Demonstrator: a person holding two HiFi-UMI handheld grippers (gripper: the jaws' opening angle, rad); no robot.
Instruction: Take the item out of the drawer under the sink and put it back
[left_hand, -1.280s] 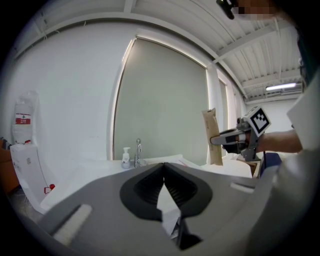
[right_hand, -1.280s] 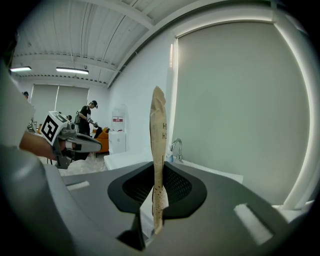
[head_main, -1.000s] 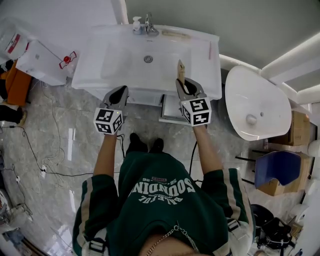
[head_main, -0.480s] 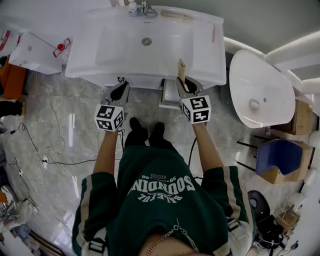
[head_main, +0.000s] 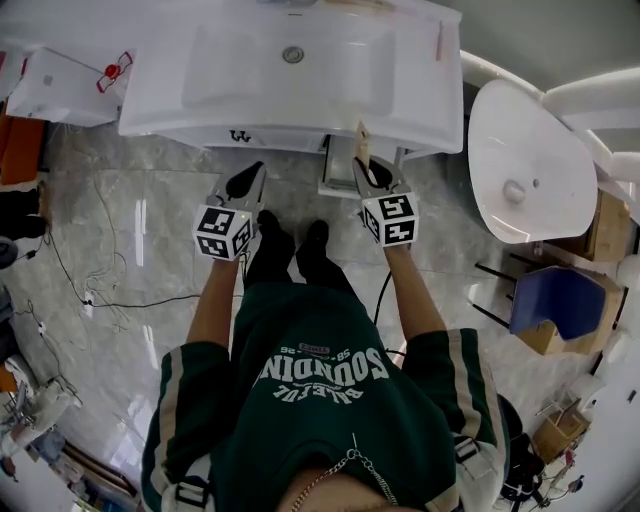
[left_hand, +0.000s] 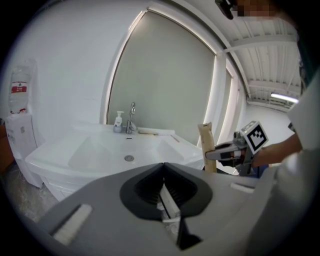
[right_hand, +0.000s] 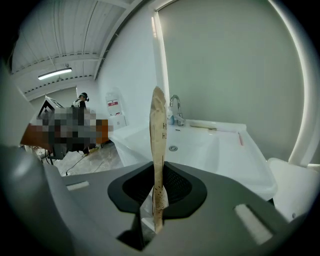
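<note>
L claw (head_main: 249, 176) & R claw (head_main: 367, 168) came lower, before sink (head_main: 420, 100) front edge; R grips tube (head_main: 362, 139), L closed, empty.

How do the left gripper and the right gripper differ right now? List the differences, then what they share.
Grip: the left gripper is shut on nothing; the right gripper is shut on a tan tube standing upright.
Place: the left gripper is over the floor, the right gripper at the white drawer under the sink.
Shared: both point toward the sink and carry a marker cube.
</note>
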